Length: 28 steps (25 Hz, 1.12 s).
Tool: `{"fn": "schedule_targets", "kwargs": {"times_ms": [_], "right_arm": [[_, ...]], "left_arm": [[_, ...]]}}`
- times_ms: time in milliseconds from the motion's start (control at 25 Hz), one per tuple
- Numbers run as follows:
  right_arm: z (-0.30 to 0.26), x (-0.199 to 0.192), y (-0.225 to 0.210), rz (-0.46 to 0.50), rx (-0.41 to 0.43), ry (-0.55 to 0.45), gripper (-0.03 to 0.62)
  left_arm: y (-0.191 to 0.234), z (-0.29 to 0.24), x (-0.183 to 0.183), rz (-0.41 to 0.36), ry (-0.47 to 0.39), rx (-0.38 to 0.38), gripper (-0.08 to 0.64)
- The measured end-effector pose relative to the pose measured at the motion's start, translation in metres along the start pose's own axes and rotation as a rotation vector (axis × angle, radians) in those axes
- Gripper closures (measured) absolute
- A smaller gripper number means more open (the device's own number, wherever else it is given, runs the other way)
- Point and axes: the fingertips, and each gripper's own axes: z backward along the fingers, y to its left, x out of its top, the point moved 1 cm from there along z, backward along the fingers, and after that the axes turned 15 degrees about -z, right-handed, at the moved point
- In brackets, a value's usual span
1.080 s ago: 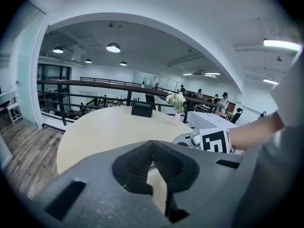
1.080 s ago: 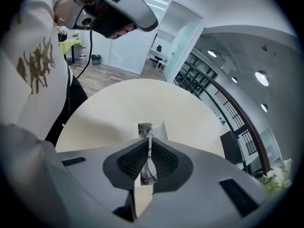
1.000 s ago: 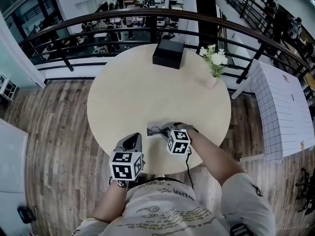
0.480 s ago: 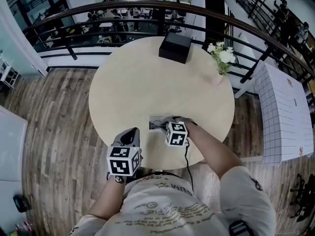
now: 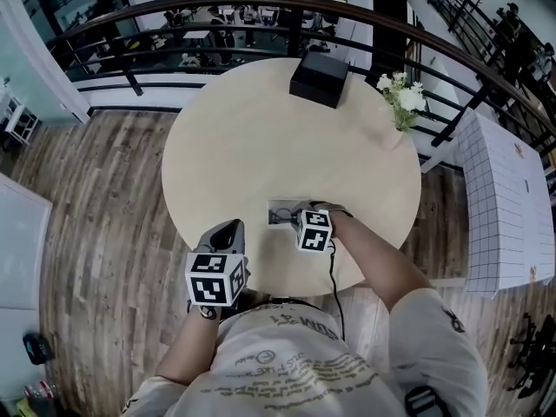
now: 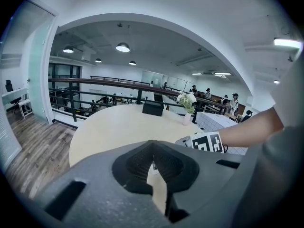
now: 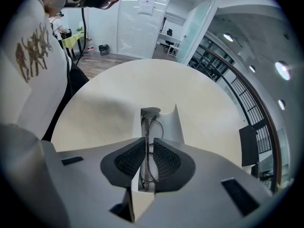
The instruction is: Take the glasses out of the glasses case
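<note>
A small pale open glasses case (image 5: 280, 213) lies near the front of the round beige table (image 5: 243, 146). My right gripper (image 5: 295, 216) reaches into it from the right. In the right gripper view the thin dark-wire glasses (image 7: 152, 123) lie in the case (image 7: 172, 123), and the right gripper (image 7: 148, 161) is shut on their frame, which runs between the ribbed pads (image 7: 127, 161). My left gripper (image 5: 228, 232) hovers at the table's front edge, left of the case. In the left gripper view it (image 6: 153, 164) is shut with nothing held.
A black box (image 5: 319, 78) stands at the table's far edge, and a pink vase of white flowers (image 5: 401, 102) at the far right. A dark railing (image 5: 130, 24) curves behind the table. A white gridded box (image 5: 504, 207) stands on the wooden floor at right.
The right gripper stays at the case and the left one holds its place by the front edge. Only the head view has shifted slightly.
</note>
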Motion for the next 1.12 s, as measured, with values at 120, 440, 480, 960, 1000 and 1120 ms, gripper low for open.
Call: {"fn": "schedule_targets", "kwargs": {"times_ms": [120,440,480,960,1000,1120], "right_arm": [[-0.002,-0.011,-0.006,0.010,0.021,0.007,0.529],[-0.011,-0.011,-0.012,0.043,0.014,0.040,0.535],[-0.012,-0.011,-0.012,0.042,0.016,0.045,0.535],[-0.028,-0.025,-0.021,0.066,-0.028,0.112,0.560],[-0.027,-0.025,-0.021,0.066,-0.028,0.105,0.560],[-0.023,-0.025,-0.021,0.062,-0.026,0.089,0.563]], "left_arm": [[-0.006,-0.014,0.002,0.003,0.002,0.006,0.548],[0.001,-0.021,0.002,0.009,0.010,0.007,0.548],[0.002,-0.021,0.002,0.009,0.010,0.006,0.548],[0.015,-0.020,0.004,0.025,-0.015,0.039,0.548],[0.015,-0.020,0.005,0.024,-0.013,0.037,0.548],[0.011,-0.021,0.007,0.018,-0.009,0.026,0.548]]}}
